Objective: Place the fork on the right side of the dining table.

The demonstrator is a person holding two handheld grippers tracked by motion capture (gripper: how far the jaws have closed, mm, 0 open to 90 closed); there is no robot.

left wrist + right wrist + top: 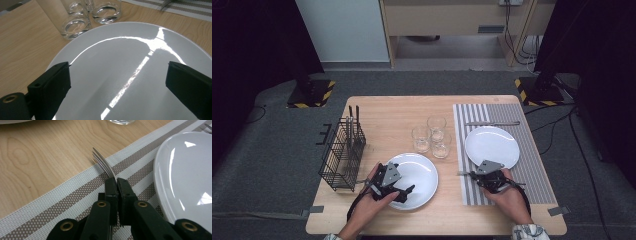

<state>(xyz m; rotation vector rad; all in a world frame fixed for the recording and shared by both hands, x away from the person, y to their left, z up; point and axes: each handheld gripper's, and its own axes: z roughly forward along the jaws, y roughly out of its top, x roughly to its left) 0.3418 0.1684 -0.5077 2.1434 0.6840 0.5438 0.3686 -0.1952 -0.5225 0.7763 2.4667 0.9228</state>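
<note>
Take the striped placemat (532,165) as your landmark. You are laying the fork (105,165) along its left edge, beside the plate on the mat (492,146). Your right gripper (472,175) has its jaws clamped on the fork, tines poking out over the mat's white border; keep it level, set it parallel to the stripes and clear of that plate's rim, and let go only once it lies flat. Your left gripper (409,192) hovers over the second plate (120,65), which sits left of the mat on bare wood, its jaws spread wide with nothing between them; keep it there, out of the way.

As for what holds things: the wire basket (343,155), far left of the mat, carries a few upright utensils. Both plates are bare. The three glasses (432,136), just left of the mat's upper half, look empty.
</note>
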